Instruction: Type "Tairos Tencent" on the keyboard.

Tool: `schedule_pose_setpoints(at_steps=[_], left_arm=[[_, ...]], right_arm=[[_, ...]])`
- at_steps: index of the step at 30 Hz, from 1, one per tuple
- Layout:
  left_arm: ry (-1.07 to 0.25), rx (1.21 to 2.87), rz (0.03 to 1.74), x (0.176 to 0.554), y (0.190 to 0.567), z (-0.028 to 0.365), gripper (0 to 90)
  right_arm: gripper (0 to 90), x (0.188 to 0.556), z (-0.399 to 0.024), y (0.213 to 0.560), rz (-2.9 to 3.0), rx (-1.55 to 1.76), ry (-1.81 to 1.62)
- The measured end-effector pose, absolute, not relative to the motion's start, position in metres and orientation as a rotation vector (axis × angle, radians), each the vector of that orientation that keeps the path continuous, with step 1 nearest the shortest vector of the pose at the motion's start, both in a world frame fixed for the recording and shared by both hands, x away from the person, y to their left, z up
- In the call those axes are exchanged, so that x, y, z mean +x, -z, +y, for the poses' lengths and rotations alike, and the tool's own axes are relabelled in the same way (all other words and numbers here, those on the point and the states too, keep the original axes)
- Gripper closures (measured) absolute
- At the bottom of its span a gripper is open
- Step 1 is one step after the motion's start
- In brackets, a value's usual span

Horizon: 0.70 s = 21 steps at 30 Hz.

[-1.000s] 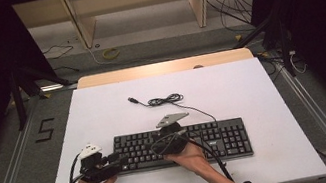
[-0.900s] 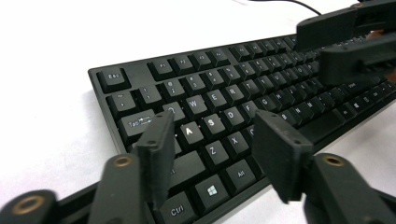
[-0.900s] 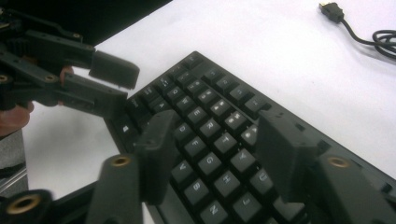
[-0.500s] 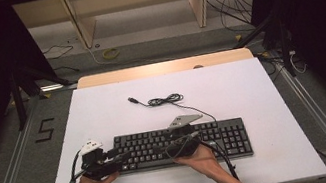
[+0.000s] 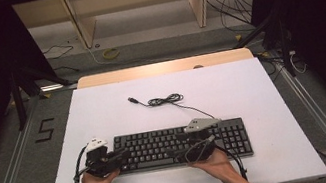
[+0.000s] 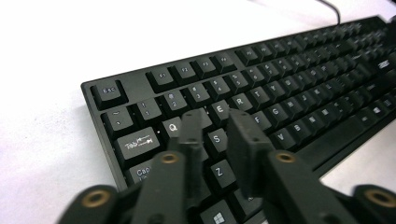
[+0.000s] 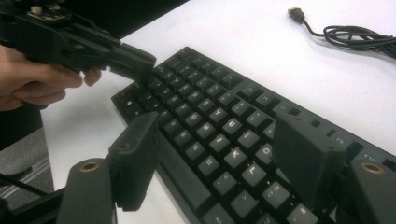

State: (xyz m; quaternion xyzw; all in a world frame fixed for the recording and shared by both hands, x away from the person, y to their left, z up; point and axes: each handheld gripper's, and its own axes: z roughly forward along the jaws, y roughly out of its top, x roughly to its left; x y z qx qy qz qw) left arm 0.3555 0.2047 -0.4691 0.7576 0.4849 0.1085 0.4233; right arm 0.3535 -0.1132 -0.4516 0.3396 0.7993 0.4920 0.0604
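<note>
A black full-size keyboard (image 5: 180,144) is laid flat on the near half of the white table (image 5: 252,91), its long axis running left to right across the table, parallel to the near edge. The key rows face up and the legends read upright from the person's side; the Esc key is at the far left corner and the number pad at the right end. A thin black cable (image 5: 165,100) is led from the keyboard's far edge to a loose coil on the bare table beyond, ending in a USB plug (image 5: 132,99). The keycaps are matte black with pale legends, set in a slim black frame.

The left gripper (image 5: 123,152) is held over the keyboard's left end; in the left gripper view its jaws have just been closing and are drawn near together above the Q, W and S keys, with a narrow gap and nothing pinched. The right gripper (image 5: 177,150) is held over the middle keys; its jaws have just been opening and are spread wide, nothing gripped.
</note>
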Motion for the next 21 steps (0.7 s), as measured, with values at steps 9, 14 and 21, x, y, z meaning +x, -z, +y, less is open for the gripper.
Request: schedule_pose_setpoints(at_steps=[9,14,21], left_arm=[[-0.287,1.958,1.215,0.36,0.472,0.2,88.8],[-0.281,1.971,1.226,0.362,0.474,0.198,88.8],[-0.279,1.985,1.233,0.364,0.476,0.198,88.9]], right_arm=[[31.9,0.342,-0.127,0.451,2.409,1.018,-1.502],[31.7,0.339,-0.135,0.452,2.394,1.031,-1.505],[31.5,0.337,-0.142,0.453,2.384,1.045,-1.505]])
